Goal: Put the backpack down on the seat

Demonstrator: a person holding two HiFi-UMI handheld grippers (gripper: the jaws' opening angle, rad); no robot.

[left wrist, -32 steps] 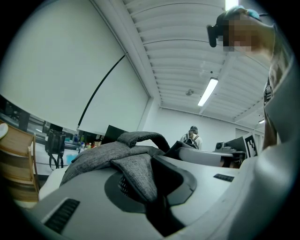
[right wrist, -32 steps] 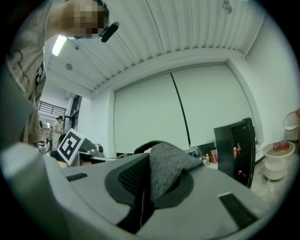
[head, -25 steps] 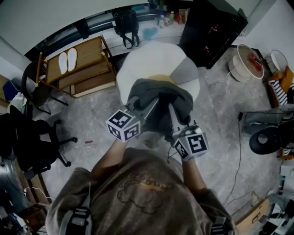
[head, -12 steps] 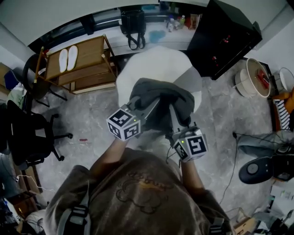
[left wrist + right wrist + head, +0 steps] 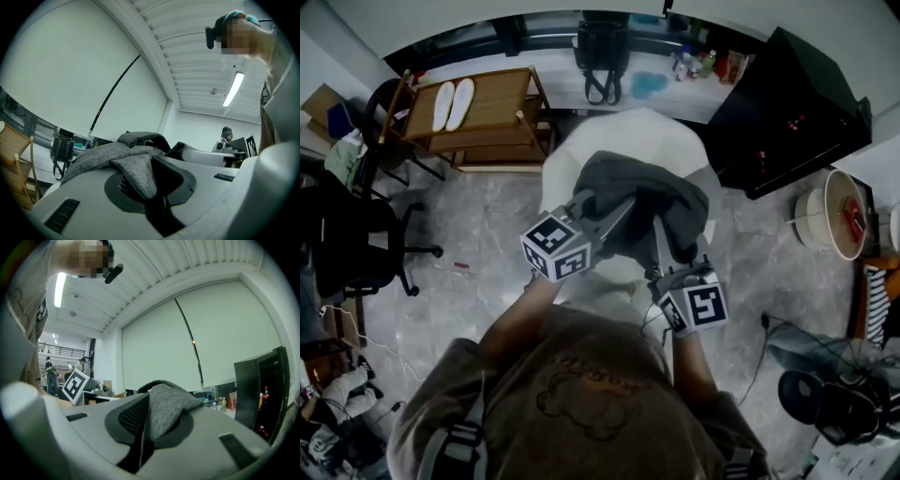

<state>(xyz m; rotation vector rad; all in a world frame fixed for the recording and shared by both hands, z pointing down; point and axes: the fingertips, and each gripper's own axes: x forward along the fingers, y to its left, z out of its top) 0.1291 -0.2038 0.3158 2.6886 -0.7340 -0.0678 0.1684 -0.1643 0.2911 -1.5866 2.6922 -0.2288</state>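
Note:
The grey backpack (image 5: 649,199) hangs between my two grippers above the white round seat (image 5: 649,129). In the head view my left gripper (image 5: 598,208) reaches in from the lower left and is shut on a fold of the backpack's grey fabric (image 5: 136,176). My right gripper (image 5: 662,234) comes in from below, shut on another grey flap (image 5: 161,411). In both gripper views the fabric is pinched between the dark pads. The backpack's underside and how near it is to the seat are hidden.
A wooden rack (image 5: 492,117) with white slippers stands at the left of the seat. A black bag (image 5: 602,56) hangs behind the seat, and a black cabinet (image 5: 787,103) stands at its right. A black office chair (image 5: 347,246) is far left. Cables and clutter lie at the right.
Both grippers have carried the backpack a little further over the seat. The whole view has shifted, with the rack and the cabinet sliding to the right. Both grips are unchanged.

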